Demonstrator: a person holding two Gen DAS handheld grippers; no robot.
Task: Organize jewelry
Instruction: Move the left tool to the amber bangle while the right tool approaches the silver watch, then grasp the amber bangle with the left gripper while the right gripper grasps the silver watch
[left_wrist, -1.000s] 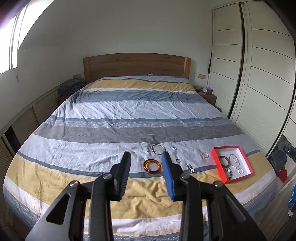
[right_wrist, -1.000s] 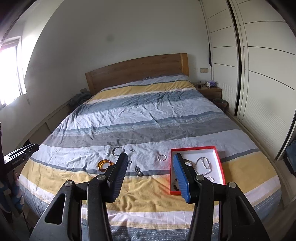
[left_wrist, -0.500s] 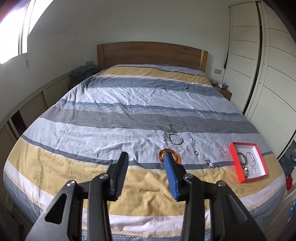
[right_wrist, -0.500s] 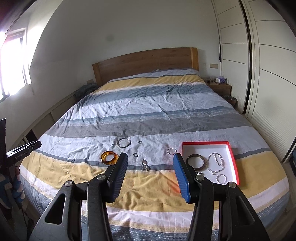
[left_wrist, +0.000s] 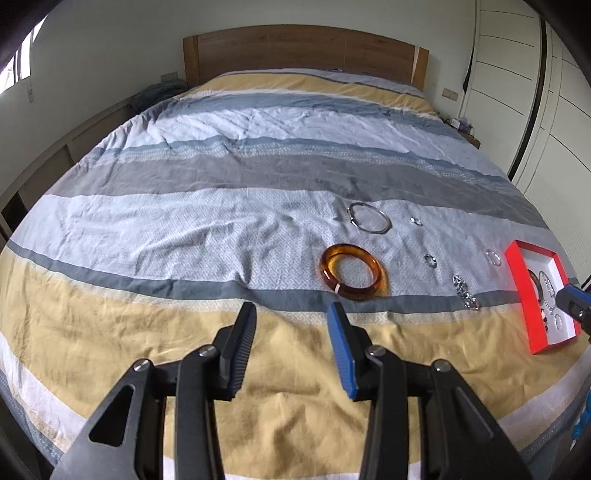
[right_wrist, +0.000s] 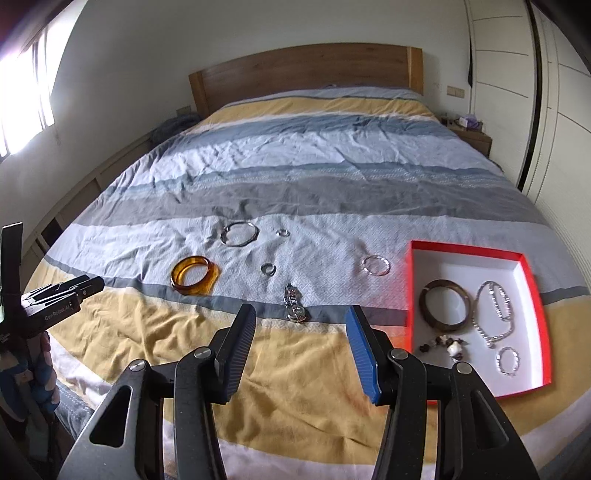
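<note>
Bare striped bedspread (right_wrist: 295, 369) lies open before both grippers; the red box (right_wrist: 410, 288) walls off the right.

bedspread (left_wrist: 184, 229): blue, grey, yellow, white stripes | bangle (left_wrist: 354, 272): amber | box (right_wrist: 536, 295): red, white inside

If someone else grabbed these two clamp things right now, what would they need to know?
Left gripper: open, empty, above the yellow stripe, just short of the amber bangle.
Right gripper: open, empty, with the watch just beyond its fingertips.
Done: the red box on the bed already holds a dark bangle, a silver chain, a small bracelet and some beads.
Left: the amber bangle, a thin silver bangle, the watch, a silver bracelet and two small rings lie loose on the duvet.
</note>
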